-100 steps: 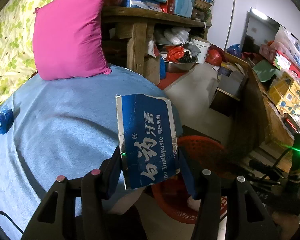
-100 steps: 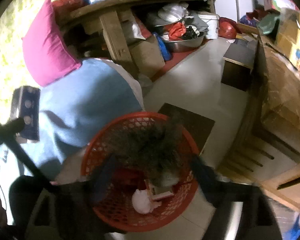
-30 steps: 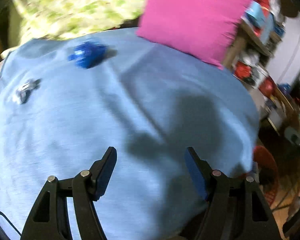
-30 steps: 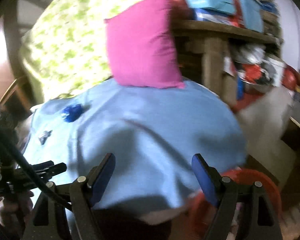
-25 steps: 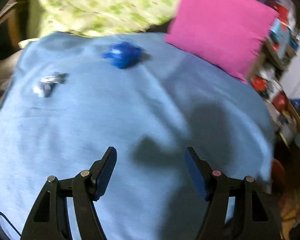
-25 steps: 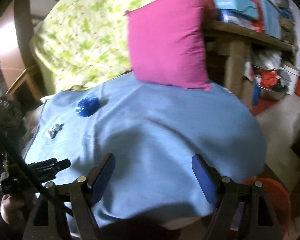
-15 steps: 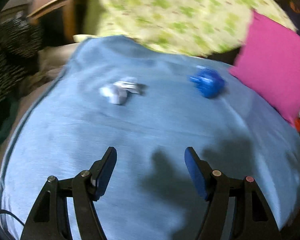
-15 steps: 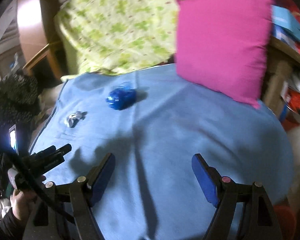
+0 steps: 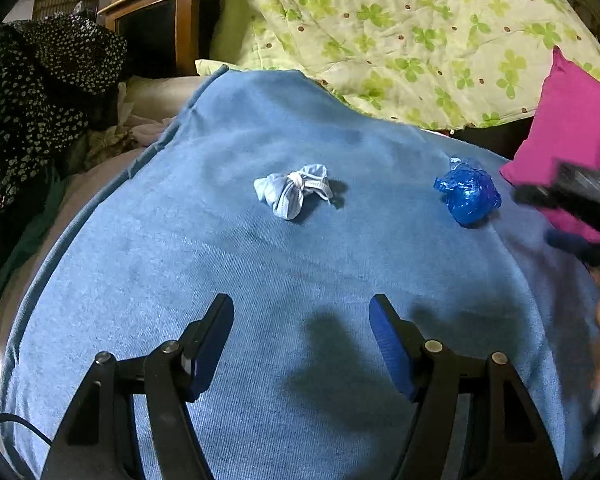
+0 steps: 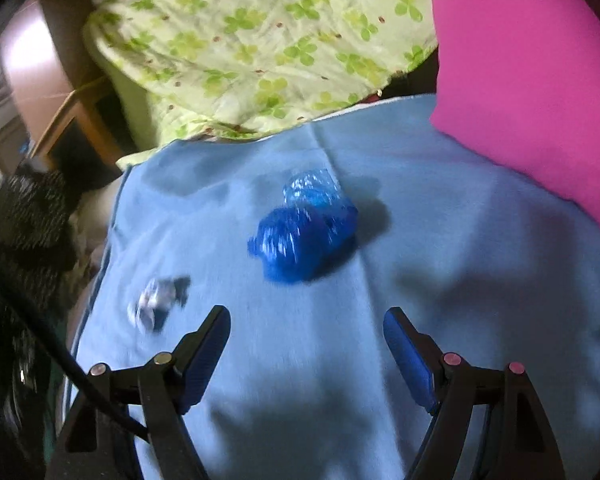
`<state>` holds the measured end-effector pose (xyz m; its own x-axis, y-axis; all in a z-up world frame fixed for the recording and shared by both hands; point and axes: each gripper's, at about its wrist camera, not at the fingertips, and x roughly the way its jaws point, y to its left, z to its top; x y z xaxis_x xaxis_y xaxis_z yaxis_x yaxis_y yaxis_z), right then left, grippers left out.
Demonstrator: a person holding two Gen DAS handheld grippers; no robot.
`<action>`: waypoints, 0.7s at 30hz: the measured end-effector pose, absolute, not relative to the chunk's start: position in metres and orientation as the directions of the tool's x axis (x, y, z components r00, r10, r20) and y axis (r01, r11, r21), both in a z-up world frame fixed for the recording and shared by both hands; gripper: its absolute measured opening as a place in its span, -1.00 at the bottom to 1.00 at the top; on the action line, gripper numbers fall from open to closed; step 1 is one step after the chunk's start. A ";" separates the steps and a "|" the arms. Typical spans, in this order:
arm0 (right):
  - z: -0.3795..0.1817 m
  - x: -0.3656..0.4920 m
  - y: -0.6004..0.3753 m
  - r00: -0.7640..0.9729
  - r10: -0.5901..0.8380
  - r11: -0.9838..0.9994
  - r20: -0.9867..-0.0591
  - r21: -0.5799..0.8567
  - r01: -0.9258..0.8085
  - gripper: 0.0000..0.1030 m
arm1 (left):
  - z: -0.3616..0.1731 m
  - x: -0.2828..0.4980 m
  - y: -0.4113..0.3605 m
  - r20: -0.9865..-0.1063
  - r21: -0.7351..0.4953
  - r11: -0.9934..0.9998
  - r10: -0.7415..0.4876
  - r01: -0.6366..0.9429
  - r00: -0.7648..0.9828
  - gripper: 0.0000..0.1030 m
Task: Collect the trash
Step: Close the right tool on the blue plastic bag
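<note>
Blue crumpled plastic lies ahead of the right tongs, a pale wad ahead of the left tongs; both tongs gape apart, empty, over the bed's blue blanket. Approach step: next, each should straddle its scrap and pinch.

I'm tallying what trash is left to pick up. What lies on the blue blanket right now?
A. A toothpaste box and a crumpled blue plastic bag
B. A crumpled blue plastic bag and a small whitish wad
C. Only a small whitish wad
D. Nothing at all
B: the left wrist view shows a crumpled blue plastic bag and a small whitish wad lying apart on the blue blanket, with no box there.
</note>
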<state>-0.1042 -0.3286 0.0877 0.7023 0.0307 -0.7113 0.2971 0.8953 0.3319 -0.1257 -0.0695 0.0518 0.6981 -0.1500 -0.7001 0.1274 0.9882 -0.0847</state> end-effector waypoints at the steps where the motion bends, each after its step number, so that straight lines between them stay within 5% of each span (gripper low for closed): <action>1: 0.085 -0.092 -0.329 0.696 0.024 0.892 -0.718 0.330 0.309 0.59 | 0.053 -0.126 -0.069 -0.700 -0.085 0.989 -0.147 0.123 0.699 0.37; 17: 0.048 0.002 -0.330 0.597 -0.074 0.883 -0.799 0.225 0.411 0.59 | 0.048 -0.119 -0.062 -0.711 -0.084 0.994 -0.107 0.068 0.694 0.37; 21: 0.046 -0.001 -0.329 0.604 -0.055 0.906 -0.795 0.215 0.364 0.24 | 0.047 -0.118 -0.062 -0.716 -0.093 0.994 -0.111 0.063 0.689 0.37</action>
